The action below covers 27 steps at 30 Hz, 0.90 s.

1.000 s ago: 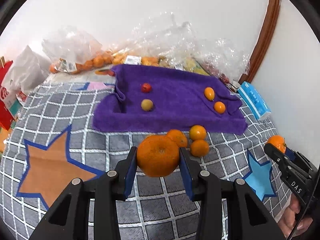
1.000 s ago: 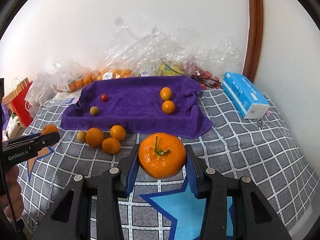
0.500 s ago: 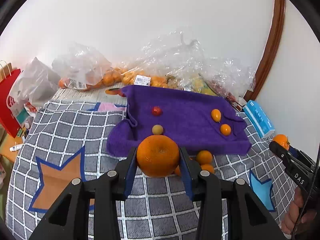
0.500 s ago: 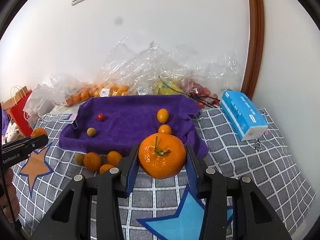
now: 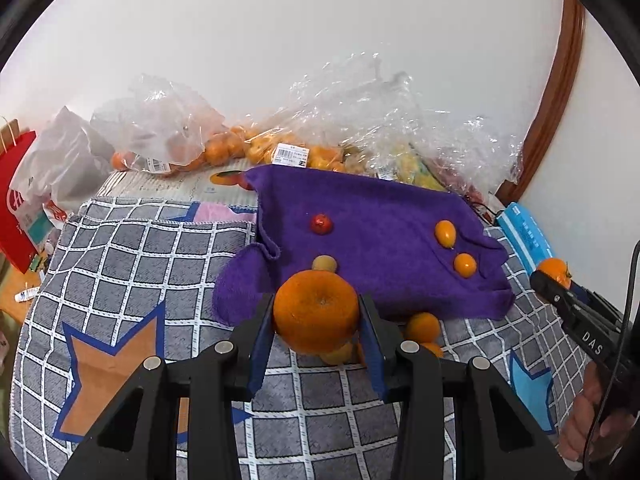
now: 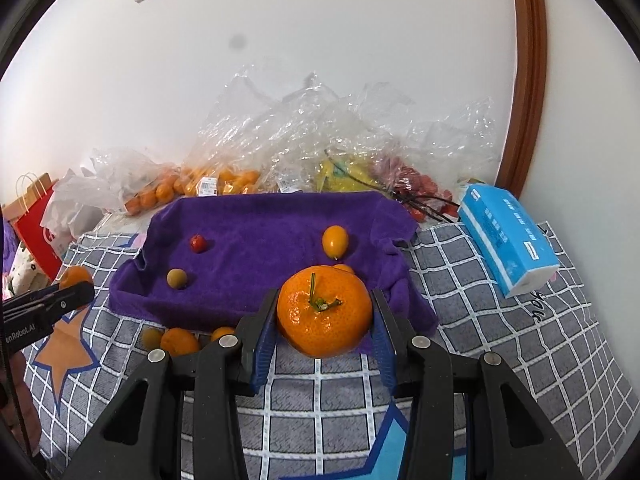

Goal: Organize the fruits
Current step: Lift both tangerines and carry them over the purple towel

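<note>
Both tongs have drifted closer to the purple towel (image 5: 372, 240) since a second ago. Left tongs (image 5: 316, 320) clamp a smooth mandarin (image 5: 316, 312); right tongs (image 6: 324, 316) clamp a stemmed, glossy mandarin (image 6: 324, 312).

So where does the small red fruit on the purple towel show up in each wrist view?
Left wrist view: the red fruit lies on the purple towel, centre of the picture, above the orange in the left gripper.
Right wrist view: the red fruit lies on the towel's left part, left of centre.
Shared landmark: the dull yellowish fruit just nearer the camera than the red fruit, in both views.
</note>
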### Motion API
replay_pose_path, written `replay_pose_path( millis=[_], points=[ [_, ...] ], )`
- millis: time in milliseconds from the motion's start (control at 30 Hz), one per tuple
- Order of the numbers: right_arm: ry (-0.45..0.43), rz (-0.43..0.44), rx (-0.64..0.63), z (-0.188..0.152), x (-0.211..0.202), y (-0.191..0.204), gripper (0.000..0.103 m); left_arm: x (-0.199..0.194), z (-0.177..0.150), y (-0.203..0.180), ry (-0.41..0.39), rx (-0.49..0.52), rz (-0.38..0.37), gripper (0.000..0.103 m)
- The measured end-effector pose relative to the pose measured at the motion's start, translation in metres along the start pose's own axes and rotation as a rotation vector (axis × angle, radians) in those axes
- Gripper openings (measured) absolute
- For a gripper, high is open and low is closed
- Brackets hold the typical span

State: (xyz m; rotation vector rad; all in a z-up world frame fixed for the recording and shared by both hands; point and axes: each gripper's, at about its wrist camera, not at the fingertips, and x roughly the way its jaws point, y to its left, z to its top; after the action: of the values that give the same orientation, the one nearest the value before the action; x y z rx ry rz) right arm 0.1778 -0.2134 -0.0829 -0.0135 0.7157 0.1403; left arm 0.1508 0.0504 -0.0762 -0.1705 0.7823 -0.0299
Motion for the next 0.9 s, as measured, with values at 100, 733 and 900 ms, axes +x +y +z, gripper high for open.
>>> replay_pose_path(
  millis=[100, 733, 900],
  points=[
    [0.000, -0.001, 0.000, 0.006, 0.007, 0.000, 0.043, 0.004, 0.005, 0.005, 0.001, -0.009, 0.013, 0.038],
    [0.088, 0.020, -0.005, 0.016, 0.074, -0.006, 0.043, 0.035, 0.038, 0.006, 0.018, -0.007, 0.046, 0.038],
    [0.128, 0.028, 0.025, 0.012, 0.091, -0.018, 0.043, 0.043, 0.050, 0.001, 0.025, 0.010, 0.053, 0.038]
  ],
)
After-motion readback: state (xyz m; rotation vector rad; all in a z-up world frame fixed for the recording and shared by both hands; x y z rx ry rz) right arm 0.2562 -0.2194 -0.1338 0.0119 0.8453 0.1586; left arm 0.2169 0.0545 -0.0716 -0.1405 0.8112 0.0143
